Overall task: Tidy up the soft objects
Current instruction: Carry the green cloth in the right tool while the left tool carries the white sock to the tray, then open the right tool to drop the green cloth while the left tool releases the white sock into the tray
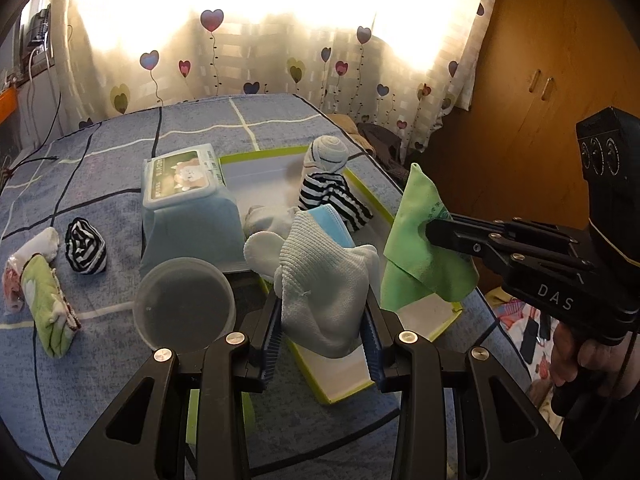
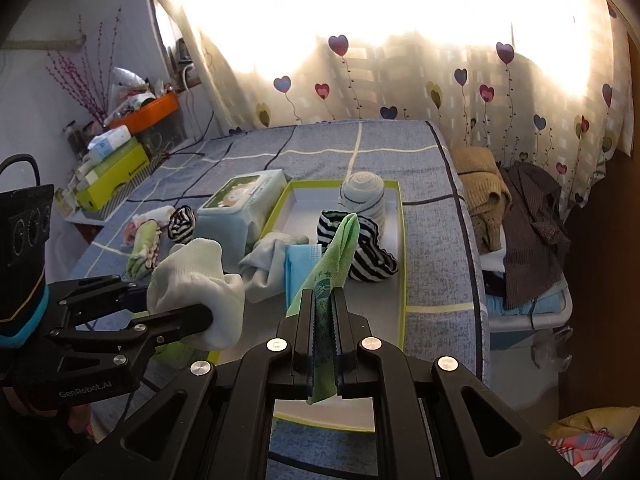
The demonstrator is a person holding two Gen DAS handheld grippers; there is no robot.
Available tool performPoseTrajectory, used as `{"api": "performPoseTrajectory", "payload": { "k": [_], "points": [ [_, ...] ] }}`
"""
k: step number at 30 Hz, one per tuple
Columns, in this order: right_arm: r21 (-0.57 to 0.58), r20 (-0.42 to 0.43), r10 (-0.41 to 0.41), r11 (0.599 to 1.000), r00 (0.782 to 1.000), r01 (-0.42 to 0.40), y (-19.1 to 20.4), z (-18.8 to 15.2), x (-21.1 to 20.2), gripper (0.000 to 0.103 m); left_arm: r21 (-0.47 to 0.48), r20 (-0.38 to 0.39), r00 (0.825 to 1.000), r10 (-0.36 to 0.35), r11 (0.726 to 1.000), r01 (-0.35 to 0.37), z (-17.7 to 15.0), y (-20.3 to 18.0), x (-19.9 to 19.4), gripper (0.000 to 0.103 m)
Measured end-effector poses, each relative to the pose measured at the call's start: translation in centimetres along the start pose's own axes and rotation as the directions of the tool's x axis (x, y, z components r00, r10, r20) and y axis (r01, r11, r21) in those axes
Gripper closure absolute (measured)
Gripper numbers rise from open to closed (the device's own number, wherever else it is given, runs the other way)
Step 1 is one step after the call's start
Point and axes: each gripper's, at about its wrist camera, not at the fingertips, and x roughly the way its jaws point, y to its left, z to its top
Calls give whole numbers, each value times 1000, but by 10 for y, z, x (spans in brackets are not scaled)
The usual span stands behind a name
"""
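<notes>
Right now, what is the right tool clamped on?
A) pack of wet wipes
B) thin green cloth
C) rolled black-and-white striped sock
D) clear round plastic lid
B: the right tool is shut on the thin green cloth, whose folded edge runs up between its fingers; the left wrist view shows the same cloth hanging from it.

- Strong backlight from window behind heart-print curtain [image 1: 256, 60], far side; upper curtain blown out white in both views.
- Glare washes the far wall area; room itself dim, warm cast.
- Bed cover [image 2: 432, 216] lit softly from far end, near parts darker.
- Black gripper bodies near the lens almost silhouetted.
- Heavy fisheye bending; dark vignette at corners.
- Wardrobe [image 1: 552, 80] at right in shadow.
- Slight softness overall, no clear motion blur.
</notes>
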Motion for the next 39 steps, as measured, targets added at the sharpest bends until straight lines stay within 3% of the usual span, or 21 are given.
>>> {"api": "performPoseTrajectory", "payload": {
  "k": [9, 18, 30, 33, 35, 39],
  "points": [
    [9, -68, -6, 1000, 998, 7, -8, -6, 28, 96, 10, -65, 998, -9, 1000, 10, -3, -4, 26, 66],
    [18, -113, -8, 1000, 994, 10, -16, -8, 56, 96, 10, -97, 995, 25, 1000, -24, 6, -4, 50, 66],
    [31, -108, -27, 999, 994, 30, -29, 7, 82, 95, -40, -80, 995, 56, 997, -59, 23, 8, 71, 64],
    [39, -109, -28, 999, 994, 32, -32, 7, 82, 88, -48, -76, 996, 38, 998, -41, 22, 9, 68, 61],
    [48, -106, -38, 998, 994, 43, -33, 7, 78, 71, -56, -66, 997, 31, 998, -35, 21, 11, 64, 60],
    [37, -86, -49, 998, 995, 53, -31, 8, 66, 65, -59, -42, 999, 28, 998, -31, 21, 12, 57, 60]
  ]
}}
